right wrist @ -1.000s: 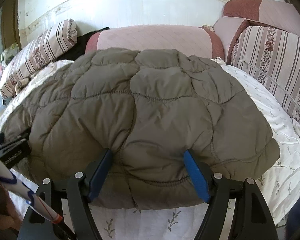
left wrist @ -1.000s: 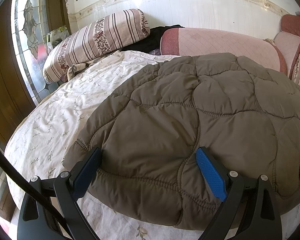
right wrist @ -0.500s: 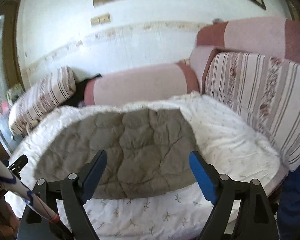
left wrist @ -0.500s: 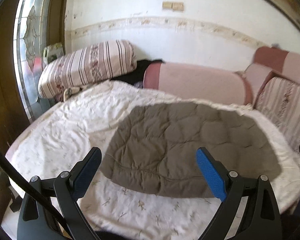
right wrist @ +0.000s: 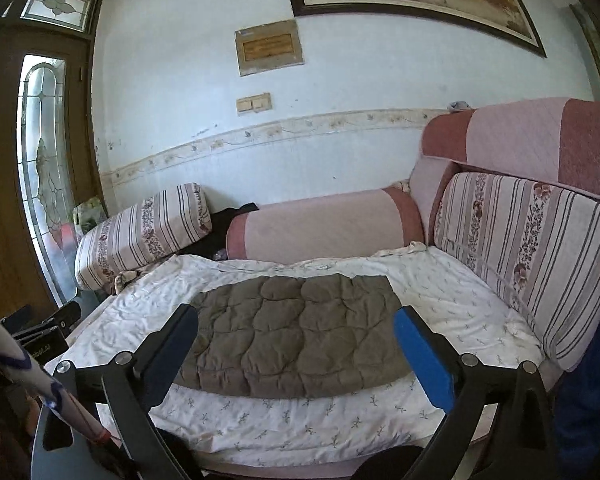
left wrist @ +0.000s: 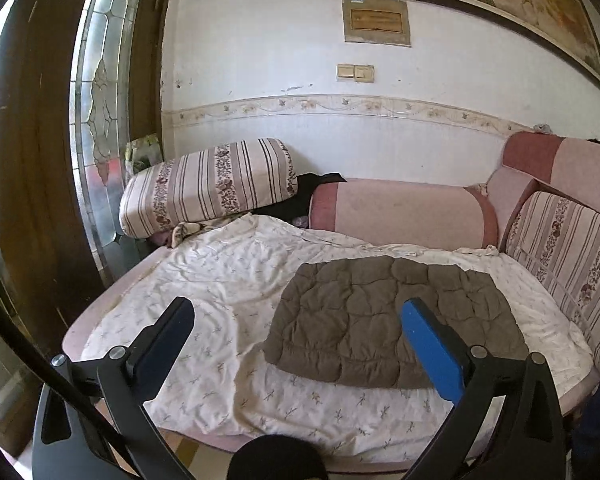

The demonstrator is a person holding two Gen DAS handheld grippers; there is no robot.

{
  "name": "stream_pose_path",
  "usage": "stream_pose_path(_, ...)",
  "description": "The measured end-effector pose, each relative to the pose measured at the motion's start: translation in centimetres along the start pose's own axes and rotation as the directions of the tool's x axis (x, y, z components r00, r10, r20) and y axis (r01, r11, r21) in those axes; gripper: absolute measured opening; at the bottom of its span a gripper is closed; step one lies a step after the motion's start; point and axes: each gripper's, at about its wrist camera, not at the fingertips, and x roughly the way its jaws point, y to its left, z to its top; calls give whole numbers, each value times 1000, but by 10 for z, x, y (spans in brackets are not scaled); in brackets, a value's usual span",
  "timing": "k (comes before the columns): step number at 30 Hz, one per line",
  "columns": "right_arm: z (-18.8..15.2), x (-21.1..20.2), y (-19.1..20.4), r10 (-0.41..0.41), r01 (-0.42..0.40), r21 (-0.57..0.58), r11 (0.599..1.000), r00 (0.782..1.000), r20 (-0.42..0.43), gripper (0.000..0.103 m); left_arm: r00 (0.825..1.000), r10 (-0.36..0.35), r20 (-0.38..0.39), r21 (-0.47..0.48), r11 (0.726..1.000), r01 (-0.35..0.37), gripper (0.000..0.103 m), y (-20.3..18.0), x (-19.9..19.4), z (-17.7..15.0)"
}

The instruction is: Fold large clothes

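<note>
Left gripper (left wrist: 298, 334): your black frame, silver screws, one blue pad.
Right gripper (right wrist: 296, 334): same build.

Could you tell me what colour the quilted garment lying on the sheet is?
Olive-brown, with stitched quilting; the quilted garment shows best in the right wrist view.

Both wrist views were bright with soft, even daylight. The light came from the leaded glass door panel (left wrist: 100, 120) at the left, which was washed out toward the picture's left rim. The white wall (right wrist: 360, 92) looked pale and slightly overexposed. Shadows were faint, showing mostly in the creases of the white floral sheet (left wrist: 228, 280). Fisheye distortion bent the wall's border strip and the door frame into curves, and the corners fell into black vignette. Focus was sharp throughout, without motion blur.
</note>
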Motion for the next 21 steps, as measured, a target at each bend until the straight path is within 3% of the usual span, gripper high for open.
stream_pose_path(7, -11, 1, 14, -45, 45, -22, 999, 999, 8, 103, 999, 28, -38, 97, 995, -25, 103, -17, 3, -15)
stream_pose_path(13, -15, 18, 19, -33, 33, -15, 999, 999, 10, 103, 999, 2, -40, 21, 1000, -1, 103, -13, 15, -19)
stream_pose_path(21, -20, 56, 21, -29, 29, -9, 1000, 997, -67, 103, 994, 12, -105, 55, 998, -6, 103, -27, 53, -27)
